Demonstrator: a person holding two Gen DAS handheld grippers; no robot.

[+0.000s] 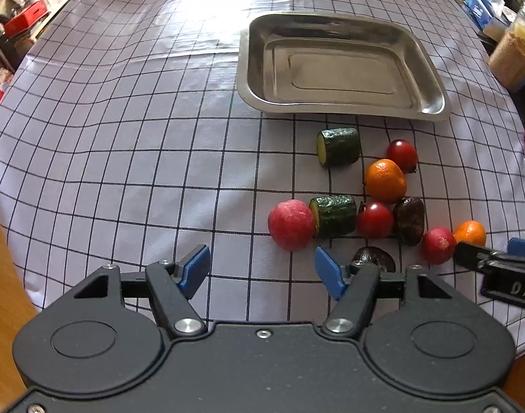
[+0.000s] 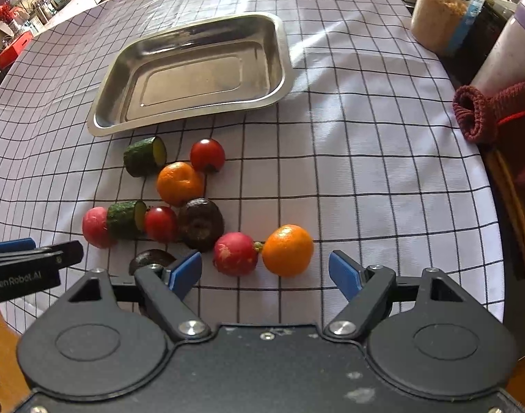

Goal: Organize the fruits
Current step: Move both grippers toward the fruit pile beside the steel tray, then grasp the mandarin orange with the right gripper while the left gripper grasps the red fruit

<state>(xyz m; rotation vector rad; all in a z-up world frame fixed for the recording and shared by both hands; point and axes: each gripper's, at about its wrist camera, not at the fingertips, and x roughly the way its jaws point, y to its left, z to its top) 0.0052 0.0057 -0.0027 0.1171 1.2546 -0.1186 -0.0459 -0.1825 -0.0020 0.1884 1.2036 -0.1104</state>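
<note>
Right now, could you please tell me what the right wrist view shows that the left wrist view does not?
Only the right wrist view shows the dark red knitted cloth whole and the white bottle with a purple lid at the table's edge.

Only the left wrist view shows the blue box beyond the tray.

Both share the empty steel tray, two cucumber pieces, two tomatoes, two tangerines, two radishes and two dark fruits on the checked tablecloth. Each also shows its own open gripper, the left gripper and the right gripper, with nothing between the fingers.

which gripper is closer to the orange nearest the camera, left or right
Right. The right gripper is open with that orange just ahead between its fingers; the left gripper is off to the side, beyond the radish.
</note>
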